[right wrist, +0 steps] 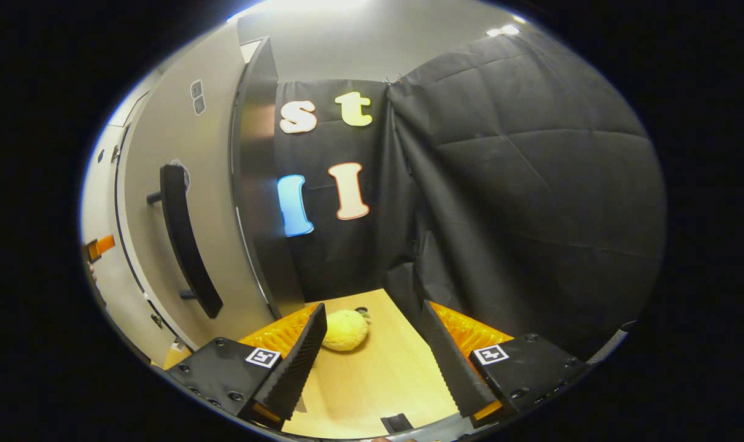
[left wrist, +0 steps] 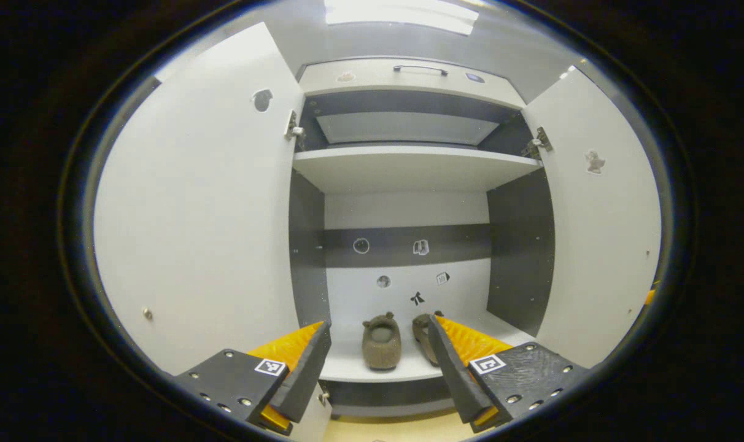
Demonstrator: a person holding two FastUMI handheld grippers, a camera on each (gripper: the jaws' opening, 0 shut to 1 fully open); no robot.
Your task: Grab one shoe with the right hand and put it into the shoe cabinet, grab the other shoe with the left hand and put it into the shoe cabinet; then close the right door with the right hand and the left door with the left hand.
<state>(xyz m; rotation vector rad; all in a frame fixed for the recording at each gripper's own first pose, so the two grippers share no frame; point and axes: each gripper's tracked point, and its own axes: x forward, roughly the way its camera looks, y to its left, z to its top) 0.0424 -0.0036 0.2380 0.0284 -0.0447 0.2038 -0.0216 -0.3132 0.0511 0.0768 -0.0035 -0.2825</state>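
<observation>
Two shoes: both stand on the bottom shelf (left wrist: 353, 368) of the shoe cabinet (left wrist: 409, 162), toes toward the back panel, in the left gripper view.
First shoe (left wrist: 381, 342): brown, fuzzy, whole outline visible, near the middle of the shelf's front edge, apart from both fingers.
Second shoe (left wrist: 422, 334): just beside the first on its right, partly hidden behind the left gripper's right finger.
Left gripper (left wrist: 379, 362): jaws spread wide, nothing between them but open air; it faces the cabinet's opening from in front of the shelf edge.
Left door (left wrist: 200, 209): swung open, white inner face toward the camera, a small sticker near its upper edge.
Right door (left wrist: 599, 221): also swung open, white, one sticker high on its inner face.
Upper shelf (left wrist: 409, 166): white, spans the cabinet above the shoes; nothing seen on it.
Back panel (left wrist: 406, 245): white with a dark band across, several small stickers on it.
Right gripper (right wrist: 372, 350): jaws wide apart, holding nothing, seen in the right gripper view above a wooden floor (right wrist: 378, 380).
Yellow object (right wrist: 345, 329): round, soft-looking, on the floor near the cabinet's corner, just beside the right gripper's left finger; whether they touch I cannot tell.
Door handle (right wrist: 185, 245): long dark bar on a pale door face at the left of the right gripper view.
</observation>
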